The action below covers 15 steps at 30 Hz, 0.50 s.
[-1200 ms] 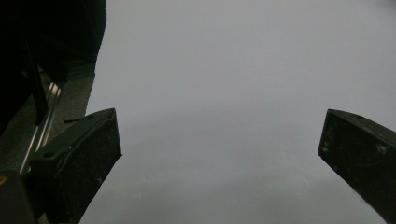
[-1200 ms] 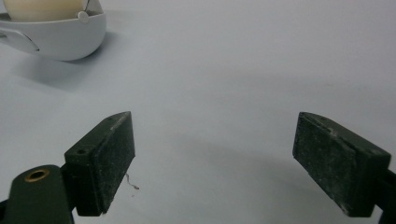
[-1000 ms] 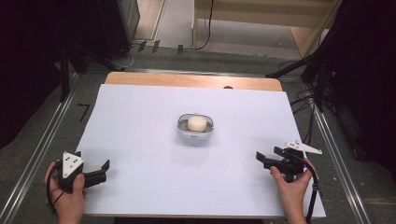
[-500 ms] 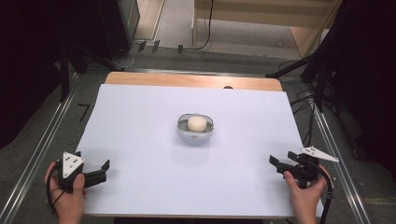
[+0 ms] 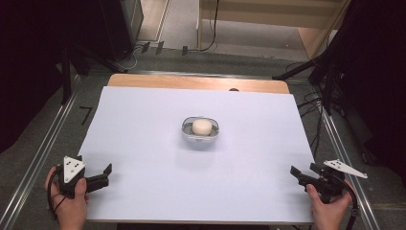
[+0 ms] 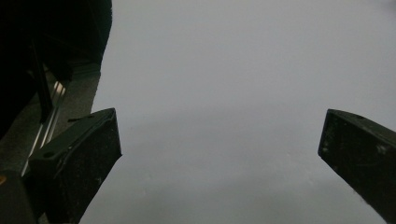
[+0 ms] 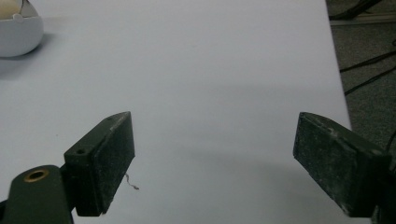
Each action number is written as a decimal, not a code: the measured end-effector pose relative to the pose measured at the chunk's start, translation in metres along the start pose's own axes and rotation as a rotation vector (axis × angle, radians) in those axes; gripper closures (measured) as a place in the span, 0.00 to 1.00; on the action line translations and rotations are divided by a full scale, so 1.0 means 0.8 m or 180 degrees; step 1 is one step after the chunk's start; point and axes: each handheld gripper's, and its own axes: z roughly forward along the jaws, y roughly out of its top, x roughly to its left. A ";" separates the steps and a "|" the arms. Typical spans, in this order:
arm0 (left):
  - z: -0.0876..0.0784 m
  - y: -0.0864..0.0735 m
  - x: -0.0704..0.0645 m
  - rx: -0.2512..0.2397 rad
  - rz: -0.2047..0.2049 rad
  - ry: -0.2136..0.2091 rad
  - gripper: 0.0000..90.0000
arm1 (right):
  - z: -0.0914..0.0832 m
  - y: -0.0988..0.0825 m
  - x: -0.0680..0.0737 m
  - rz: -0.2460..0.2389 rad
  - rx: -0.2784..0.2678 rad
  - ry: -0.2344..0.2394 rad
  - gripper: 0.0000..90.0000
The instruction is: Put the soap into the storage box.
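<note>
A small clear bowl (image 5: pixel 201 131) stands in the middle of the white table (image 5: pixel 143 120), with a pale round ball (image 5: pixel 202 126) inside it. My left gripper (image 5: pixel 106 175) rests at the near left corner, held by a hand, jaws apart and pointing right. In the left gripper view my left gripper (image 6: pixel 219 126) is open over bare white surface. My right gripper (image 5: pixel 302 169) sits at the near right corner, jaws pointing left. In the right gripper view my right gripper (image 7: pixel 214 126) is open and empty, and the bowl (image 7: pixel 16 32) shows at the far upper left.
A strip of wooden tabletop (image 5: pixel 198 82) shows along the far edge. Metal rails (image 5: pixel 45 143) run along both sides of the table. Cables (image 5: pixel 316 103) lie on the floor at the right, and dark stands rise at the back corners.
My right gripper has moved right and toward the table's near edge. The left gripper, the bowl and the ball have stayed where they were.
</note>
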 end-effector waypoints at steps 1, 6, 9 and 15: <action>0.000 0.000 0.000 -0.0005 -0.0010 0.0001 0.00 | -0.004 -0.002 -0.003 0.0027 0.0000 -0.0001 0.15; 0.000 0.000 0.000 0.0003 -0.0007 0.0004 0.00 | -0.015 -0.011 -0.014 0.0075 -0.0021 -0.0011 0.15; 0.001 0.000 0.000 0.0010 -0.0006 0.0009 0.00 | -0.021 -0.018 -0.019 0.0102 -0.0011 0.0008 0.15; 0.001 0.000 0.000 0.0013 -0.0007 0.0016 0.00 | -0.021 -0.020 -0.017 0.0055 0.0006 -0.0021 0.15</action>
